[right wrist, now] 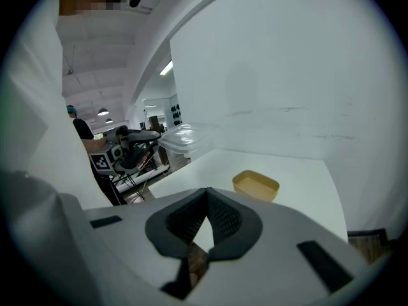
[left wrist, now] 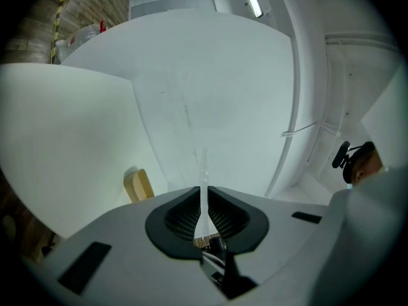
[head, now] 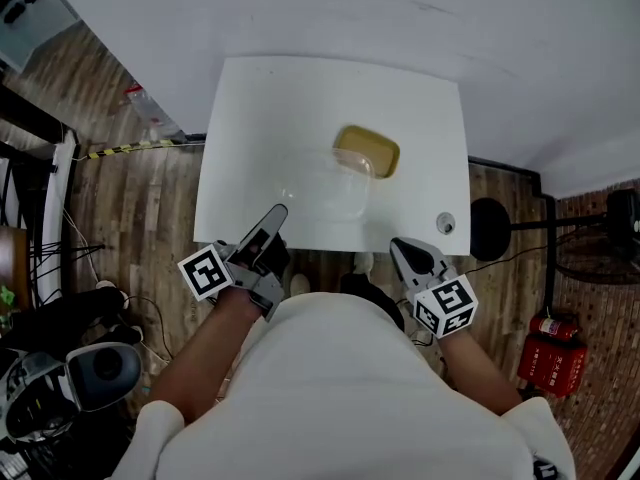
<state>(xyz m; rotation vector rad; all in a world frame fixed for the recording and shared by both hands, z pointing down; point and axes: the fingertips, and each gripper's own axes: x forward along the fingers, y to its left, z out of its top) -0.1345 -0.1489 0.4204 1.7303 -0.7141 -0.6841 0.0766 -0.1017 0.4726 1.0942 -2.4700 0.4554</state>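
The left hand-held gripper (left wrist: pixel 204 193) is clamped shut on the thin rim of a clear plastic box (right wrist: pixel 185 138) and holds it above the table (head: pixel 250 98), just inside the near edge. Just beyond the box sits a yellow tub (head: pixel 366 151), right of the middle and well apart from every edge. The right hand-held gripper (right wrist: pixel 207 195) hangs at the near edge with its jaws together and nothing between them. Close by it, near the right corner, lies a small round thing (head: pixel 445 223) — possibly a cap. Each gripper's cube (head: pixel 207 272) bears black-and-white square markers.
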